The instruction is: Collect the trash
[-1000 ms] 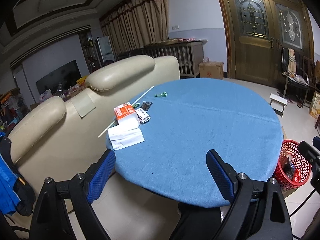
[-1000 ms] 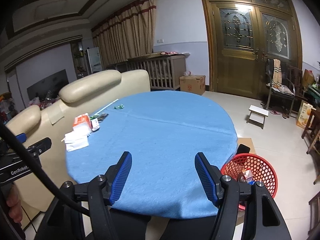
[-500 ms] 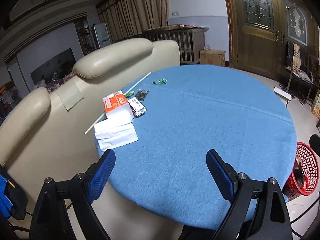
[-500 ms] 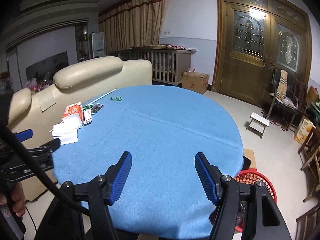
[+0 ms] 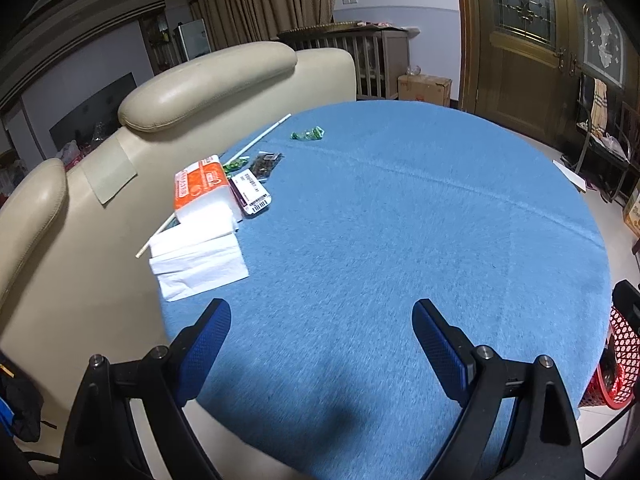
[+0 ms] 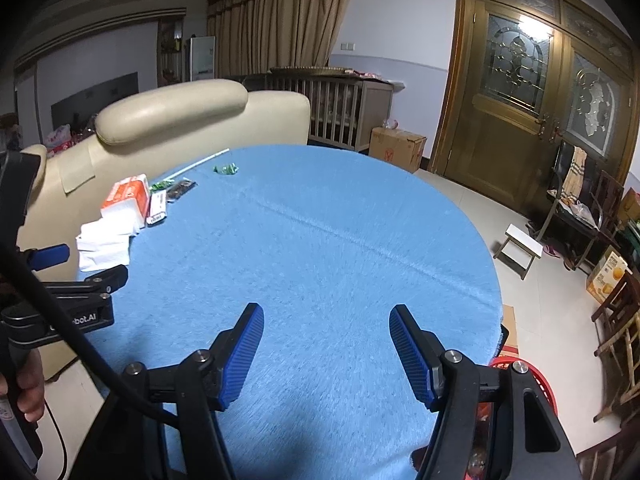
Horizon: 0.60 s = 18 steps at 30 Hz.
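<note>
The left gripper (image 5: 322,344) hangs over the near edge of the round blue table (image 5: 400,240), jaws spread wide with nothing between them. The right gripper (image 6: 326,350), jaws parted and empty, hovers over the same edge. Trash lies along the table's left edge: white tissues (image 5: 196,256), an orange packet (image 5: 198,182), a barcoded wrapper (image 5: 250,194), a green wrapper (image 5: 307,134). A red basket (image 5: 618,364) stands off the right edge.
</note>
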Motion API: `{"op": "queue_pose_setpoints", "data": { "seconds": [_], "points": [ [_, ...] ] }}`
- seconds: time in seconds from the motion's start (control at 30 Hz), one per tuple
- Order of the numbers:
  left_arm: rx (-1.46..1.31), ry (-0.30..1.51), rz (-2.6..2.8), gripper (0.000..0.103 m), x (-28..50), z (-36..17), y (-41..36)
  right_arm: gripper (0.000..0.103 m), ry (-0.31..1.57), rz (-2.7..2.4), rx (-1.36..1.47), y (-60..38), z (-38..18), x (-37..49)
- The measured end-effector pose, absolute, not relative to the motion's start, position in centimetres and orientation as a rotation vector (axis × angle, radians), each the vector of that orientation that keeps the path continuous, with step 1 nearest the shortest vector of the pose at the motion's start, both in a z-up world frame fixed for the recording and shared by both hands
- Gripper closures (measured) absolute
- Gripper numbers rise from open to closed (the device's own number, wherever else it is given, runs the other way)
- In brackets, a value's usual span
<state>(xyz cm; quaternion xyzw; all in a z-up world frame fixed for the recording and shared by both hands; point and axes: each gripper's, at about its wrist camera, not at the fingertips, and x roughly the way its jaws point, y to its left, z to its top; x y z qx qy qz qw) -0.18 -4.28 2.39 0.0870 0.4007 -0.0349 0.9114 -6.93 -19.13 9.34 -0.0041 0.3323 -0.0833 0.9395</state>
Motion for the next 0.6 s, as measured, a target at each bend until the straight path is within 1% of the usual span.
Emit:
{"op": "queue_pose_setpoints", "data": {
  "seconds": [0.33,0.6],
  "points": [
    [0.153,0.856,-0.093,0.011,2.8,0.9,-5.5,0.034,0.717,-0.170,0.006,-20.5,7.2,-3.7],
    [0.141,0.858,-0.117,0.011,2.6,1.3,-6.4,0.034,0.727,-0.170,0.045,-21.4,6.4,-3.4]
  ]
}}
